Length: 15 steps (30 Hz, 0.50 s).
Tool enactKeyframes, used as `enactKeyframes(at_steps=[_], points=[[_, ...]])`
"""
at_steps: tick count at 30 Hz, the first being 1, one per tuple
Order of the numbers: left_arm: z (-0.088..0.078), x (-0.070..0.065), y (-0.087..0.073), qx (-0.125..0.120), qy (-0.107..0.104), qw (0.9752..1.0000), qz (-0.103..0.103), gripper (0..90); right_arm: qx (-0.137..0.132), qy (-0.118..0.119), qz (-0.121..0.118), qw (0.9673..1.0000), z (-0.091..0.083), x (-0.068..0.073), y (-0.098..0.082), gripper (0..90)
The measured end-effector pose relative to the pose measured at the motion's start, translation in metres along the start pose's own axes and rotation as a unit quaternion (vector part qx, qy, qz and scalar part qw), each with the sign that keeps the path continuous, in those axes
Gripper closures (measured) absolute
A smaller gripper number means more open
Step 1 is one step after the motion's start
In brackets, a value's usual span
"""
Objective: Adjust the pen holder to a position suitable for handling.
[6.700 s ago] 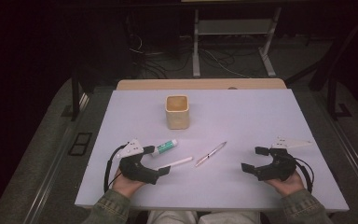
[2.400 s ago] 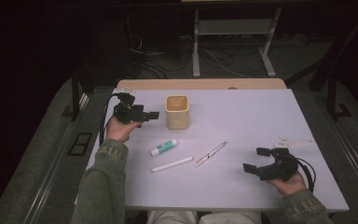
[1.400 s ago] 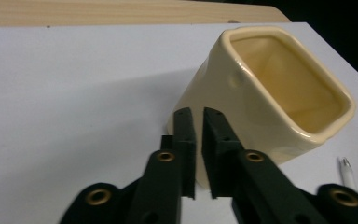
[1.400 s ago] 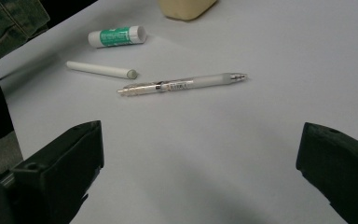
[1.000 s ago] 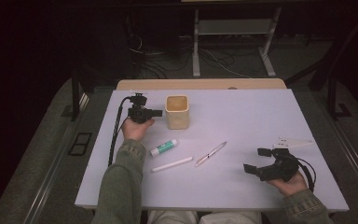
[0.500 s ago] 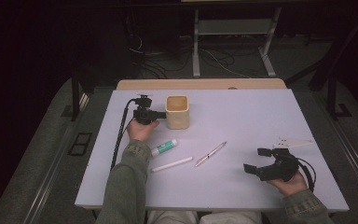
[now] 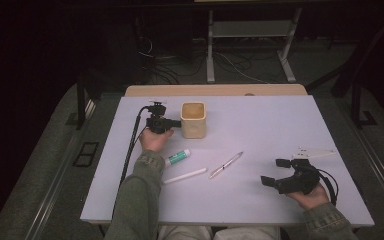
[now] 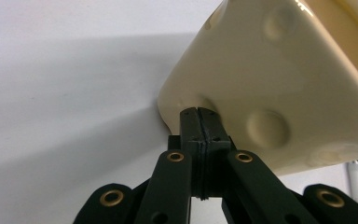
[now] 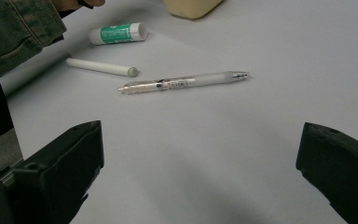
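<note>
Toward the far edge of the counter (image 7: 280,115), a little left of its middle, the cream cup (image 7: 193,119) is standing upright, and the left gripper (image 7: 172,124) is sitting right against its left wall. Seen from the left gripper view, its fingers (image 8: 200,122) are pressing flat together with nothing between them, and their tips are touching the dimpled side of the cup (image 8: 279,79) down near its base. Moving outward, a green and white tube (image 7: 178,157) is lying just nearer than the cup, beside the person's sleeve (image 7: 139,195). A white stick (image 7: 184,175) is lying near the tube, and a clear pen (image 7: 225,164) is lying at a slant to the right of it. Over by the near right corner, the right gripper (image 7: 274,172) is resting low in the right hand (image 7: 310,194), well apart from the pen, and its fingers (image 9: 58,168) are standing spread wide over bare counter, pinching nothing.
</note>
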<state>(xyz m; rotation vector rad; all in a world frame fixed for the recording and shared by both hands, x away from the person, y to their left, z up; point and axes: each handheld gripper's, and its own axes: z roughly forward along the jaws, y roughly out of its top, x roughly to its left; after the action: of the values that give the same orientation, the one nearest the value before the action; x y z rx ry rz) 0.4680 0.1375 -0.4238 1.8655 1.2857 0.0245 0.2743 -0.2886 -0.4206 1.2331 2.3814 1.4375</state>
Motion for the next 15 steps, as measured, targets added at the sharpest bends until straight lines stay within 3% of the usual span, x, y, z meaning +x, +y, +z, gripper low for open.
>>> enactKeyframes(at_steps=[15], points=[[0.019,-0.020,0.005,0.011,-0.014,0.9998,0.011,88.8,-0.001,0.001,0.001,1.0000,-0.001,0.000,0.000,0.4]])
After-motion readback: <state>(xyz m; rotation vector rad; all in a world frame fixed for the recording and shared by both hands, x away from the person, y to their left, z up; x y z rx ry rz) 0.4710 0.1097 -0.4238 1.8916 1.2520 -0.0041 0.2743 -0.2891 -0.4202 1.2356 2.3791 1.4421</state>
